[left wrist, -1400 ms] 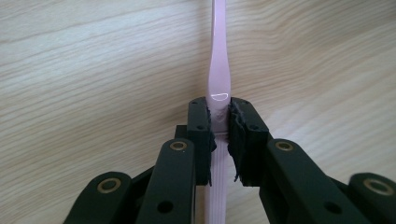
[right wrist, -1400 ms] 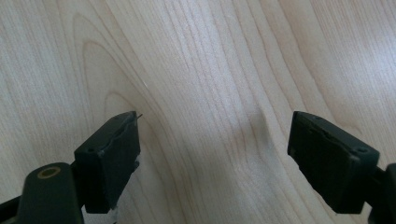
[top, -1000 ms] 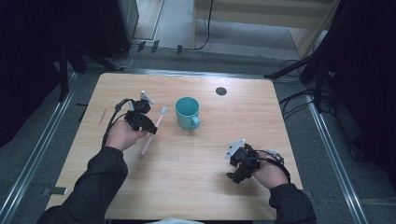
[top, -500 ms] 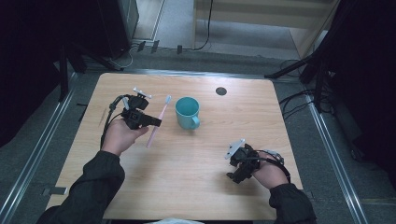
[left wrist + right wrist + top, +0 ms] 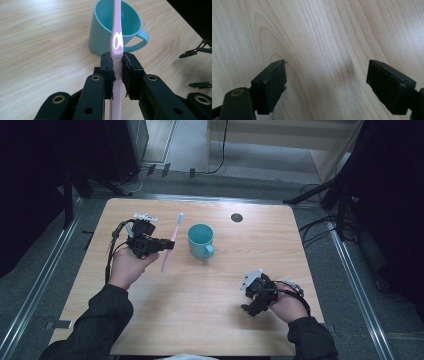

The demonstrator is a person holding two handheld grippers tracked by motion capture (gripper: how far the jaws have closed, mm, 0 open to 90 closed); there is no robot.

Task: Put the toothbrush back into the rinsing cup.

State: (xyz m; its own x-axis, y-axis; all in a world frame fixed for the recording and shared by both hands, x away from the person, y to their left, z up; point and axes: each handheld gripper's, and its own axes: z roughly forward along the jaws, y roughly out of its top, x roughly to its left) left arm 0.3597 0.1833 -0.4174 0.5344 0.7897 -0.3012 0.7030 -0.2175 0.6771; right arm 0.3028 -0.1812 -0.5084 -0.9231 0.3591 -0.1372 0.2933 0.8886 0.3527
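High view, mug: a teal mug [image 5: 200, 240] stands upright on the counter [image 5: 200, 320], nearer the far edge than the near one and about midway between the left and right edges; its handle points toward the near right corner. What it holds cannot be told from here.
High view, toothbrush: a pink toothbrush [image 5: 171, 242] is held off the counter just left of the mug, head toward the far edge, and clear of the mug.
High view, left tongs: the left tongs [image 5: 167, 246] are clenched on the middle of the toothbrush.
High view, right tongs: the right tongs [image 5: 246, 300] rest low by the near right corner, well apart from the mug.
High view, open room: bare wood lies between the two hands and along the near edge; a small dark round spot [image 5: 236, 217] sits near the far edge.
Left gripper view, mug: the mug [image 5: 107, 32] stands just beyond the tongs; the part of its inside that shows is bare.
Left gripper view, toothbrush: the toothbrush [image 5: 117, 40] rises between the black pads [image 5: 130, 72], pressed on both sides, and crosses in front of the mug's mouth.
Right gripper view, tongs: the right tongs [image 5: 327, 82] stand released, wide apart, with bare wood [image 5: 322, 37] between them.
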